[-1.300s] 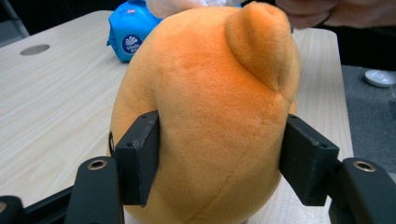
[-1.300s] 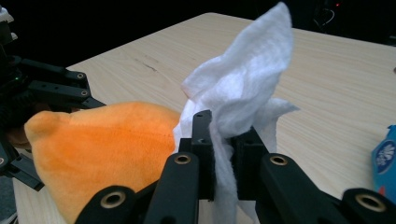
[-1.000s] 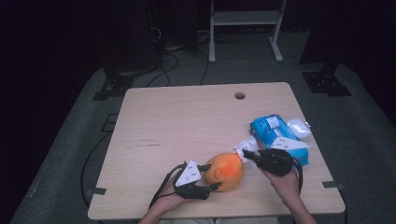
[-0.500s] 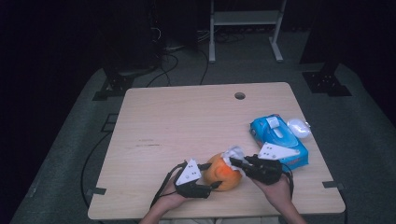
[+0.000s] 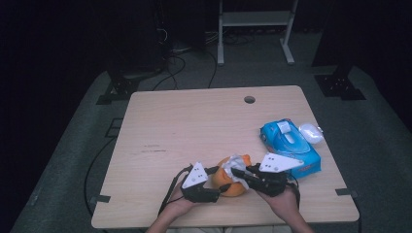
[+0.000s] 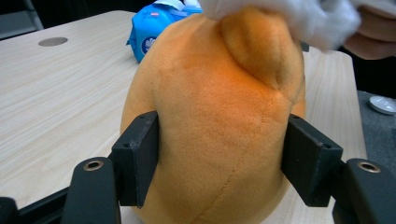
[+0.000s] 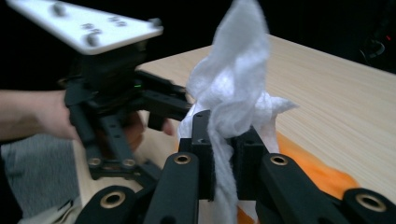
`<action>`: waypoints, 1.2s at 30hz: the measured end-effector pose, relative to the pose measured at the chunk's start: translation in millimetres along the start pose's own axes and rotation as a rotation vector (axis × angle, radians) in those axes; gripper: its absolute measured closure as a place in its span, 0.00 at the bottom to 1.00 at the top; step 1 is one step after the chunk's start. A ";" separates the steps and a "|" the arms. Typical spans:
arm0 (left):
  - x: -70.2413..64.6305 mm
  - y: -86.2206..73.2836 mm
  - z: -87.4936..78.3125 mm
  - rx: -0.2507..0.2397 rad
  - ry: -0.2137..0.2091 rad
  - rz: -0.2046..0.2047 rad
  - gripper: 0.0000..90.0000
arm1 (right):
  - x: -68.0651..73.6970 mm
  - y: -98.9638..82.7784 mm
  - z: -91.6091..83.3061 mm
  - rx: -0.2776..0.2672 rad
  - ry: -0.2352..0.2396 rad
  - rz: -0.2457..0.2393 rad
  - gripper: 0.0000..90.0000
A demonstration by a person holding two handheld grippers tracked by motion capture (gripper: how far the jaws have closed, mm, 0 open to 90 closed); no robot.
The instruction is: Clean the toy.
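1. Plush toy (image 5: pixel 232 179), the orange one, sits near the front edge of the table (image 5: pixel 194 126), and everything else here lines up around it. It's standing on the wood, not lifted, so the table takes the weight and it's just being kept from sliding.

2. Table next: light wood, with a small round hole (image 5: pixel 249 99) far back from the toy. Lots of bare top behind the toy, so I'd guess it's kept at the front simply because that's where both hands reach easily.

3. Wipes pack (image 5: pixel 290 144), blue, lies just right of the toy and a little behind it. Handy spot, probably where the white wipe came from. A small clear lid-looking thing (image 5: pixel 311 132) sits past the pack, farther from the toy; can't tell what it is.

4. Left gripper (image 5: pixel 219 185) is at the toy's left side, jaws about half open with the pads (image 6: pixel 140 161) pressed against both flanks of the soft body. They have just been opening a bit, with the toy between them, but it looks like a brace, so the toy doesn't roll while it gets wiped.

5. Right gripper (image 5: pixel 238 172) comes in from the toy's right, jaws pinched nearly shut on the wipe.

6. Wipe (image 7: pixel 233 98) is bunched up and lying over the toy's top, so I'd say wiping is underway.
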State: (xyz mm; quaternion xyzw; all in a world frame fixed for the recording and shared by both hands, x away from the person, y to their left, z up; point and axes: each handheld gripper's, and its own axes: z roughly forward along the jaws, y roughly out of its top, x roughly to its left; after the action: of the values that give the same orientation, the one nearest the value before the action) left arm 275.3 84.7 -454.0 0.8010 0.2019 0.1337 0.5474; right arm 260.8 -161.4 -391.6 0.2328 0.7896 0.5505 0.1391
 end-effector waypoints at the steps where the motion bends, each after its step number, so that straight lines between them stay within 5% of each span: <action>1: -0.1 -0.3 -0.5 -0.002 0.001 -0.002 0.38 | -0.4 0.3 0.6 0.004 -0.009 -0.007 0.90; 7: 0.2 0.5 0.9 -0.013 0.006 -0.011 0.38 | -29.3 -13.8 -11.9 0.018 -0.129 0.050 0.90; 10: 0.9 1.8 3.6 -0.015 0.012 -0.026 0.37 | -19.2 -9.5 -10.8 0.008 -0.103 0.037 0.90; 13: 1.0 2.3 4.8 -0.019 0.021 -0.040 0.38 | 0.4 -1.0 -2.2 -0.001 -0.026 -0.011 0.90; 16: 1.0 2.4 3.8 -0.023 0.021 -0.043 0.37 | 7.7 3.2 1.4 0.018 -0.047 -0.060 0.90; 21: -2.9 2.0 8.6 0.005 0.033 0.007 0.22 | -11.1 -5.4 -6.4 0.006 -0.105 -0.007 0.90; 24: -4.6 3.7 10.5 0.014 0.064 0.020 0.31 | -10.0 -3.9 -6.9 0.001 -0.106 -0.007 0.90; 29: -6.4 5.1 9.2 0.018 0.083 0.028 0.47 | 3.9 1.7 0.0 0.018 -0.102 -0.085 0.90; 34: -5.2 4.5 9.0 0.012 0.075 0.018 0.48 | -15.3 -2.0 -9.0 0.016 -0.149 -0.033 0.90; 36: -5.1 4.2 9.0 0.009 0.069 0.014 0.47 | -28.8 -8.7 -14.3 0.029 -0.172 0.034 0.90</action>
State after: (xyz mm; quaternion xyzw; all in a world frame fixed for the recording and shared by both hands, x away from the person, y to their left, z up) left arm 275.4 73.5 -453.4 0.7998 0.2156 0.1643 0.5356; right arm 276.6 -190.4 -395.8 0.2943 0.7785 0.5195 0.1936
